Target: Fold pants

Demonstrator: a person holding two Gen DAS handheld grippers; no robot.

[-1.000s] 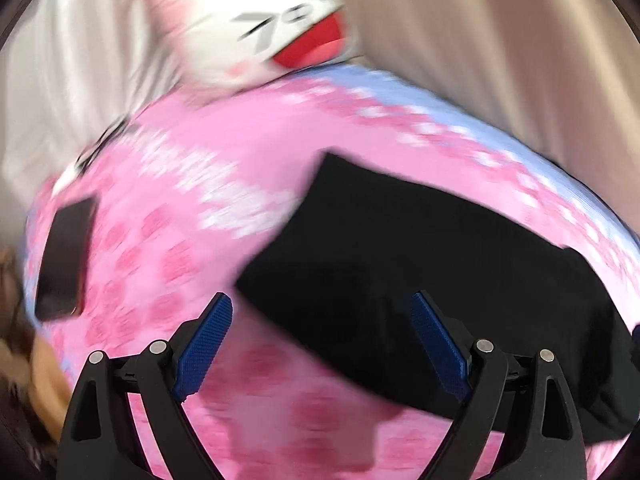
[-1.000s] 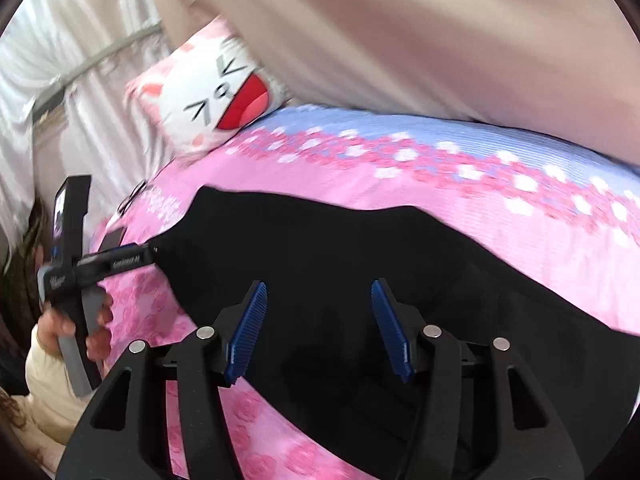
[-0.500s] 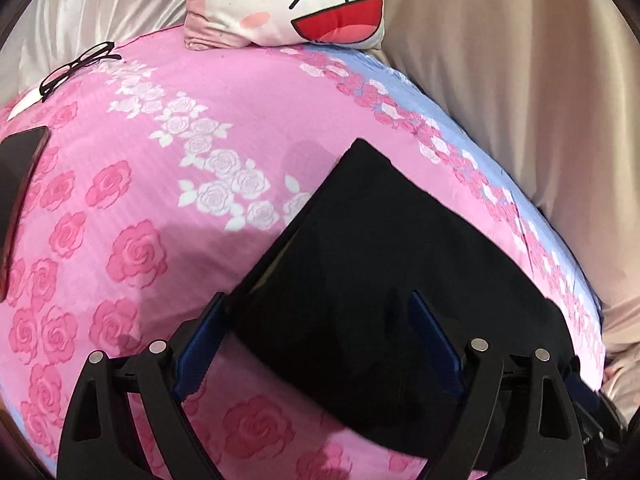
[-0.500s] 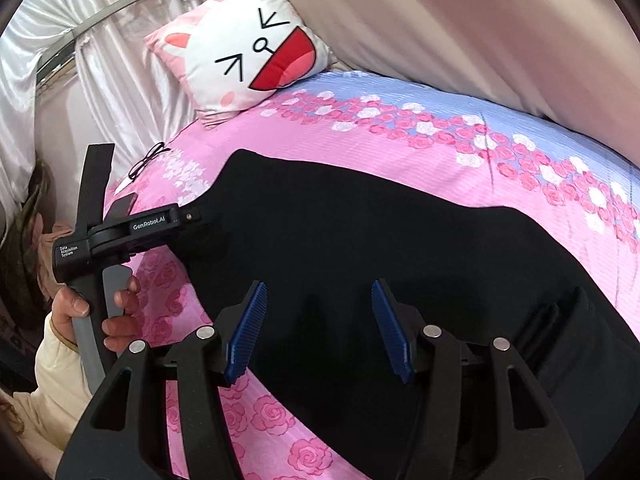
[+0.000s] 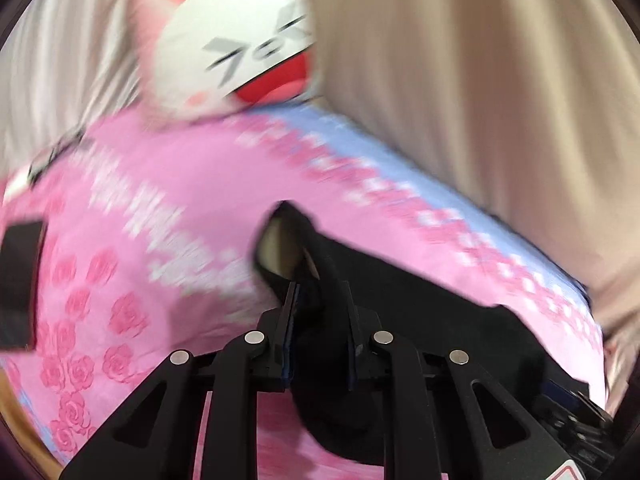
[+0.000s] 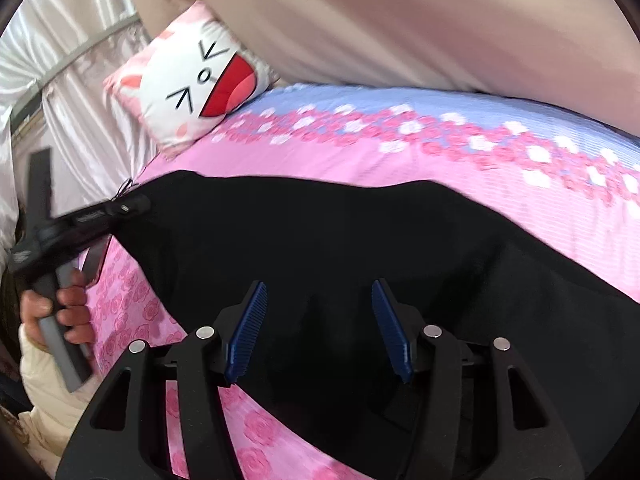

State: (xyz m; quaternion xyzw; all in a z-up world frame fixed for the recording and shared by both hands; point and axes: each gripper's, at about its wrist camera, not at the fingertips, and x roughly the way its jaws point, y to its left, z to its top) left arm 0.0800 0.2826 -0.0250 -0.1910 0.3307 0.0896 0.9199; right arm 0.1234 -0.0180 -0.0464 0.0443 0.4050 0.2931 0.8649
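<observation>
- Left wrist view, blurred: the left gripper (image 5: 320,300) has its jaws closing on a bunched edge of the black pants (image 5: 420,292), which lie on the pink rose bedsheet (image 5: 160,208) below the cat-face pillow (image 5: 240,52)
- Right wrist view: the right gripper (image 6: 320,320) hovers with jaws parted over the pants, holding nothing; a hand (image 6: 60,312) grips the left gripper's handle

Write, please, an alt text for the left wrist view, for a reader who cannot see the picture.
The left gripper is closing its jaws on a bunched corner of the black pants, with fabric between them, lifted off a pink rose-print bedsheet. Behind, blurred, a cartoon-cat pillow leans near a beige curtain.
</observation>
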